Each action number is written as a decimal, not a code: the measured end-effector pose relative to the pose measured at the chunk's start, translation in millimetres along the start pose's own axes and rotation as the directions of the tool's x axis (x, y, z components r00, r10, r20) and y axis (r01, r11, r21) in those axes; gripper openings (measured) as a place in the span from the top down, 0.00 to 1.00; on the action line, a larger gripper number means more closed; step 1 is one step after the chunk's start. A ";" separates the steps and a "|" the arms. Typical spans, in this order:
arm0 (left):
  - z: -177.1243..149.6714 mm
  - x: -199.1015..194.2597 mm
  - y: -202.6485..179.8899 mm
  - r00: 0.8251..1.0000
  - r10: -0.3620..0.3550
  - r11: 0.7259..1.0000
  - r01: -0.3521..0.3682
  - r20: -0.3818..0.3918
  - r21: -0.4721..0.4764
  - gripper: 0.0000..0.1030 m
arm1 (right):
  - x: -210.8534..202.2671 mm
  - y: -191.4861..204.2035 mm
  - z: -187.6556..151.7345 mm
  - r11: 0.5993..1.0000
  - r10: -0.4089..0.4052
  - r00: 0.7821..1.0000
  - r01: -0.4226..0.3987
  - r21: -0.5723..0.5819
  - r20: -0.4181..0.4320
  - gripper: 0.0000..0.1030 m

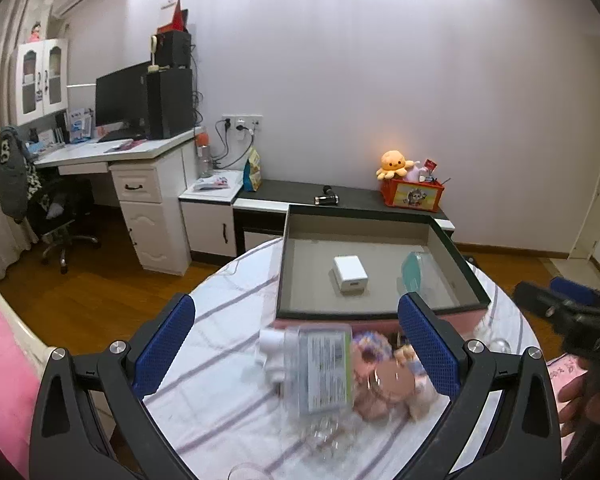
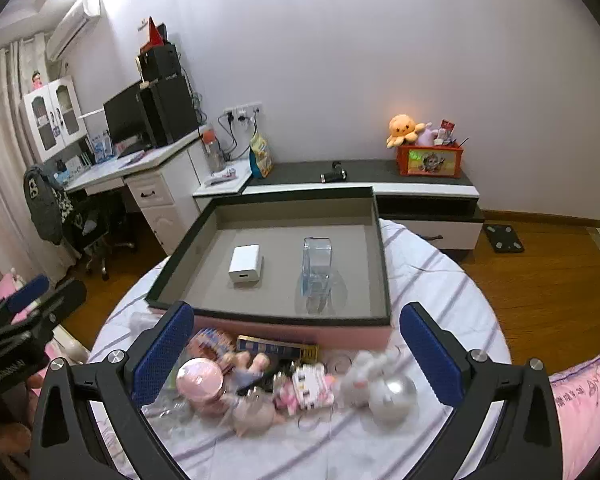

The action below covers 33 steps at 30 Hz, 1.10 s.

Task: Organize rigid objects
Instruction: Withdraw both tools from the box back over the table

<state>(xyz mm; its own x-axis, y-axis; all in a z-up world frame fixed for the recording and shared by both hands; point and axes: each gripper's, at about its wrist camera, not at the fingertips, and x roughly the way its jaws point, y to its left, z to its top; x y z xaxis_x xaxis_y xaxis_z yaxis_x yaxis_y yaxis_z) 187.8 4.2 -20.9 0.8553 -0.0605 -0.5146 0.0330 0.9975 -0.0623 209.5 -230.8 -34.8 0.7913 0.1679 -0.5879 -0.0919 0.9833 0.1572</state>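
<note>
Surface [image 2: 440,280]: round, striped cloth. Tray [image 2: 382,280] sits on the far half, w/ 2 rigid items inside already: white box [image 2: 245,263] at left-centre, clear tape dispenser [image 2: 317,276] to its right, apart from each other. So sorting looks started, maybe a quarter done, most still to go.

Pile on the cloth just in front of the tray, untouched: plastic bottle [image 1: 320,372] lying on its side, silver ball [image 2: 392,398], pink round case [image 2: 201,382], a flat dark packet [image 2: 278,349] against the tray wall, plus soft toys, e.g. grey plush [image 2: 366,376], which prob. don't belong in the tray. Some small clear bits too blurred to name.

Left gripper [image 1: 296,350]: fingers wide apart, nothing held, bottle lying between them in view but not touching. Right gripper [image 2: 296,354]: fingers also wide apart, empty, hovers over the pile. Likely next: bottle or ball.
</note>
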 end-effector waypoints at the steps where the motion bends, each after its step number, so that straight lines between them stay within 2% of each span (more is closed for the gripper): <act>1: -4.2 -7.1 0.1 1.000 0.003 1.000 -0.003 0.004 0.000 0.00 | -9.3 0.2 -3.4 1.000 -0.004 1.000 0.003 0.002 0.010 0.00; 11: -35.2 -56.8 -13.3 1.000 0.008 1.000 -0.008 0.022 0.005 0.00 | -60.7 3.3 -37.9 0.999 -0.021 0.998 0.019 0.027 0.062 0.00; 20: -49.7 -81.8 -17.4 1.000 0.007 1.000 -0.007 0.024 0.004 0.00 | -85.4 7.0 -74.9 0.999 -0.045 0.998 0.044 0.013 0.052 0.00; 33: -54.9 -89.9 -13.8 1.000 0.009 1.000 -0.008 0.029 -0.006 0.00 | -93.5 17.0 -80.1 0.999 -0.037 0.998 0.038 -0.007 0.054 0.00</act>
<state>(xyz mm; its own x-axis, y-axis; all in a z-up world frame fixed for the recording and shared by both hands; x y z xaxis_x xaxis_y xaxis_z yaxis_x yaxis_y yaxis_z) 82.1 -6.1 -20.8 0.8701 -0.0508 -0.4902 0.0225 0.9977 -0.0635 85.5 -224.1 -40.7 0.8254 0.1270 -0.5501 -0.0659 0.9894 0.1295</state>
